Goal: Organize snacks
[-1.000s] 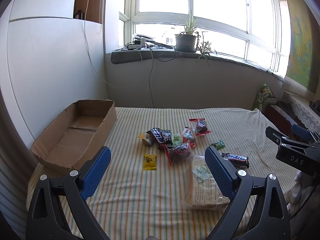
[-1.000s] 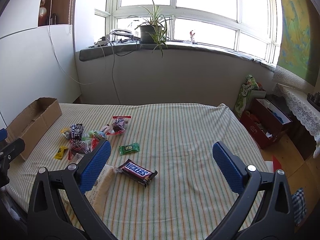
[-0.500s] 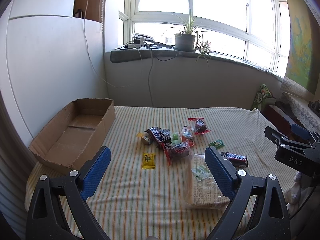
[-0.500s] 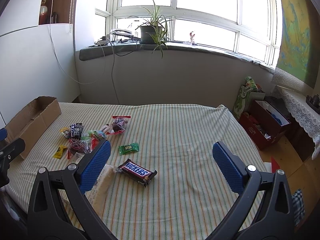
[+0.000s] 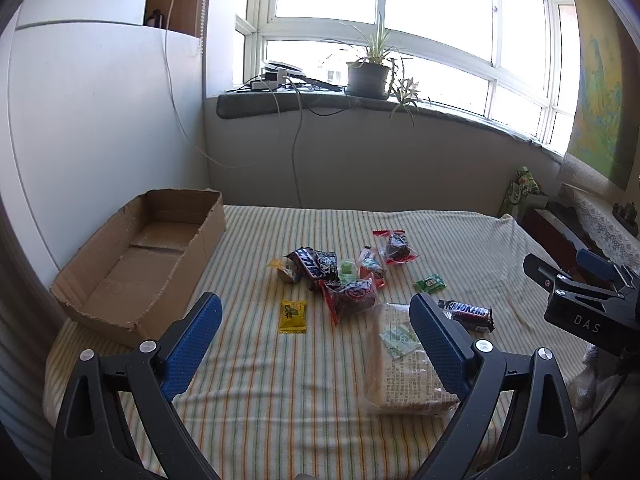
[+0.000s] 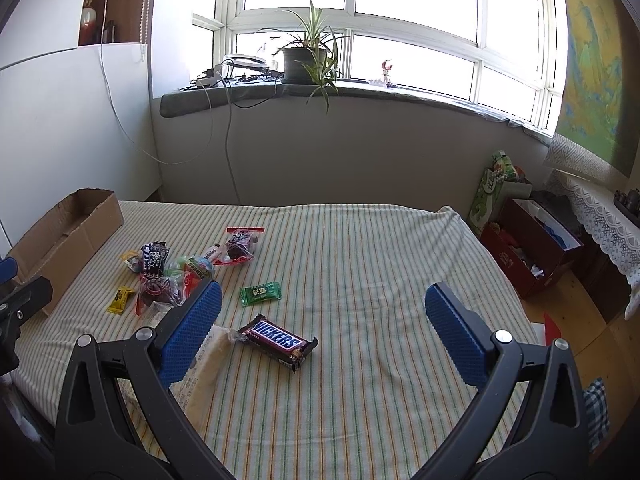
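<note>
Both of your grippers hang spread wide and empty above the striped bed (image 6: 380, 260): the left gripper (image 5: 316, 336) faces the pile of snacks, and the right gripper (image 6: 320, 328) looks down just past the Snickers bar (image 6: 278, 342). Nothing has gone into the cardboard box (image 5: 136, 264) at the bed's left edge, so judge the whole job as ahead of you. The Snickers bar lies alone near the front, and it is probably your easiest start: light, fairly stiff, with a slick wrapper, so close across its narrow width at mid-length rather than on the crimped ends. The clear-wrapped block of crackers (image 5: 404, 364), just beside the bar, looks bulkier and brittle inside loose film; take it across the short sides with a gentle squeeze, or the contents may crack. The small yellow packet (image 5: 293, 315) and the green packet (image 6: 260, 293) lie flat and apart from the rest; they will be thin and light and the soft bedding gives under them, so come in low and pinch an edge. The red-trimmed pouches and dark wrappers (image 5: 348, 276) in the middle overlap one another, are crinkly and soft, and likely to drag neighbours along, so lift from the outside of the heap first.
</note>
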Demonstrator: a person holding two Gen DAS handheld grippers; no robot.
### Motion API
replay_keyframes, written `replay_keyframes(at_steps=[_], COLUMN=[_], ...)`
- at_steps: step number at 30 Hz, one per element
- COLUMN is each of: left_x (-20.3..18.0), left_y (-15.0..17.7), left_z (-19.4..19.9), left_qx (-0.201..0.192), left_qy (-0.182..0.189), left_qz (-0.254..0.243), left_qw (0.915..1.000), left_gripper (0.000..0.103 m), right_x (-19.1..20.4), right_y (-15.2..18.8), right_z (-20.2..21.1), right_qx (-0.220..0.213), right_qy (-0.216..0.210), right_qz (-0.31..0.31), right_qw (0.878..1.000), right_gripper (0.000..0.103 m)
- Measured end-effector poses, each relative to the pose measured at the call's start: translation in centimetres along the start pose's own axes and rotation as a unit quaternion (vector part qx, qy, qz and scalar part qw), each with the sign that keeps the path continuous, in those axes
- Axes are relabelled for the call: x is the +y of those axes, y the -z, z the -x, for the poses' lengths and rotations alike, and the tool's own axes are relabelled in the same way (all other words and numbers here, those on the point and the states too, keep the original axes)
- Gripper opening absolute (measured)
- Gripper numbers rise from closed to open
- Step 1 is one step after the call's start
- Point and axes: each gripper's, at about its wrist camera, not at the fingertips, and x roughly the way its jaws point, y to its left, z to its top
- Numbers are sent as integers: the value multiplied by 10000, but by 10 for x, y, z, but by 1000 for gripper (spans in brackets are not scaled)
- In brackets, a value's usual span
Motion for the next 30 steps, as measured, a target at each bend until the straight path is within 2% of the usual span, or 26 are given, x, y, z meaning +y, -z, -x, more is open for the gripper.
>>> replay_keyframes(at_steps=[11, 13, 15, 17, 21, 23, 25, 27, 30], left_x=[8, 10, 14, 17, 19, 18, 17, 16, 14], left_y=[8, 10, 13, 17, 26, 30, 34, 37, 41], left_z=[-12, -16, -22, -28, -40, -46, -52, -58, -64], left_qx=[283, 396, 566, 752, 1083, 1210, 1379, 1524, 1686], left_qy=[288, 419, 582, 818, 1210, 1410, 1684, 1913, 2067], left_qz=[254, 333, 466, 637, 923, 1017, 1157, 1330, 1422], left_qw=[9989, 9978, 9956, 9918, 9824, 9773, 9691, 9605, 9532], left_gripper=[94, 94, 91, 87, 74, 71, 65, 64, 61], right_x=[8, 7, 6, 4, 5, 9, 14, 19, 27], right_y=[6, 8, 12, 19, 36, 44, 52, 58, 61], right_z=[-10, -14, -19, -27, -44, -50, -56, -59, -63], right_qx=[175, 292, 479, 773, 1318, 1534, 1709, 1847, 2017], right_qy=[-127, -338, -660, -1056, -1701, -1996, -2259, -2523, -2784], right_qz=[54, -4, -108, -293, -666, -785, -892, -975, -1057], right_qw=[9998, 9990, 9966, 9910, 9743, 9646, 9549, 9448, 9331], right_gripper=[103, 103, 97, 87, 73, 61, 60, 59, 57])
